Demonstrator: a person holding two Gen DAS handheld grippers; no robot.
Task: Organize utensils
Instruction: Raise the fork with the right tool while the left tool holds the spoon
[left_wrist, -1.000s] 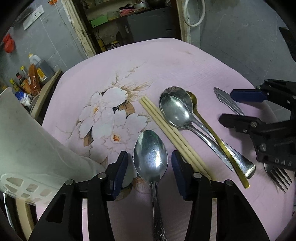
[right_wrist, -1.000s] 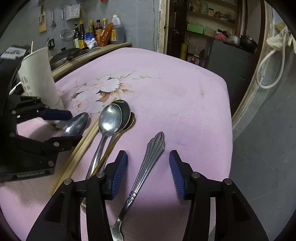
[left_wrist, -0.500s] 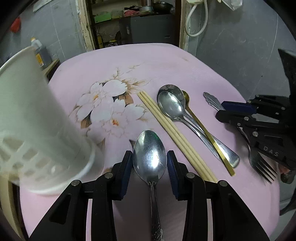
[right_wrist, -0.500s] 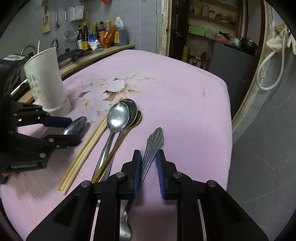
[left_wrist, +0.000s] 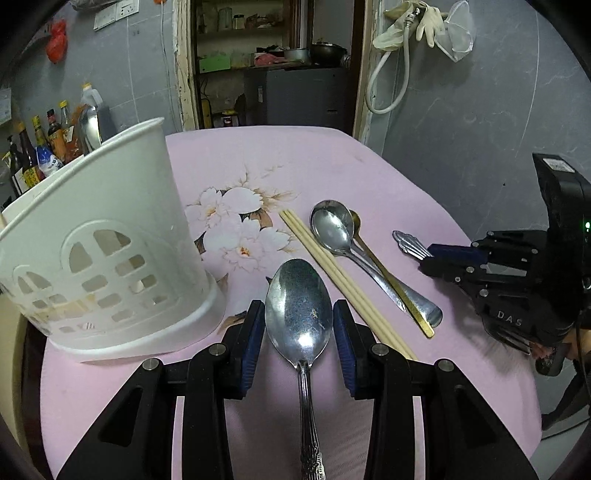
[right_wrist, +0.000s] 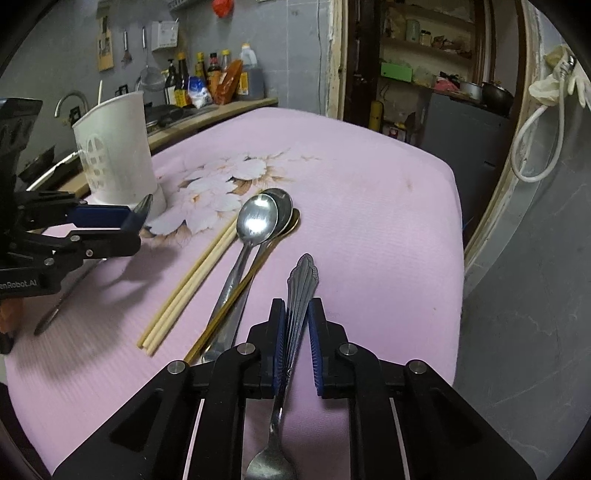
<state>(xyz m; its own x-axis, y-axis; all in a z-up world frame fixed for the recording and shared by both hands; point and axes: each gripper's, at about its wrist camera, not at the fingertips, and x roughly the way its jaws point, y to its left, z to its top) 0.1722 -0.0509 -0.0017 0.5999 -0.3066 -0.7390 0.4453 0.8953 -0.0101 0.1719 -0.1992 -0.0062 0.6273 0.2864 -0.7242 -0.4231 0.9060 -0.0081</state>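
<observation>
I have a utensil in each hand now. My left gripper (left_wrist: 299, 328) is closed partway on the bowl of a big steel spoon (left_wrist: 298, 306), pads against its two edges and the handle trailing back toward me; my right gripper (right_wrist: 296, 345) has just been closing and now pinches the flat handle of a fork (right_wrist: 295, 314), jaws almost together, the tines hanging below near the camera. The white holder (left_wrist: 110, 258) stands on the pink cloth (left_wrist: 332, 166) just left of the spoon, close by. Still lying on the cloth between my two grippers are the chopsticks (left_wrist: 332, 273), two nested spoons (left_wrist: 332, 229) and a slim gold spoon (left_wrist: 388, 277). My plan is to take the big spoon over first — lift it clear of the rim, tip it so the handle points down, and let go only once it is inside, because a grip on a smooth curved bowl could slip if I swing fast. I'd hold the fork clear of the left gripper while that goes in, then drop it the same way. Readable writing is scarce: "DAS" on the right gripper's body in the left view, and "enRobot.AI" — cut off at the frame edge — on the left gripper's body in the right view; the labels on the bottles (right_wrist: 207, 81) on the counter are too small to read.
</observation>
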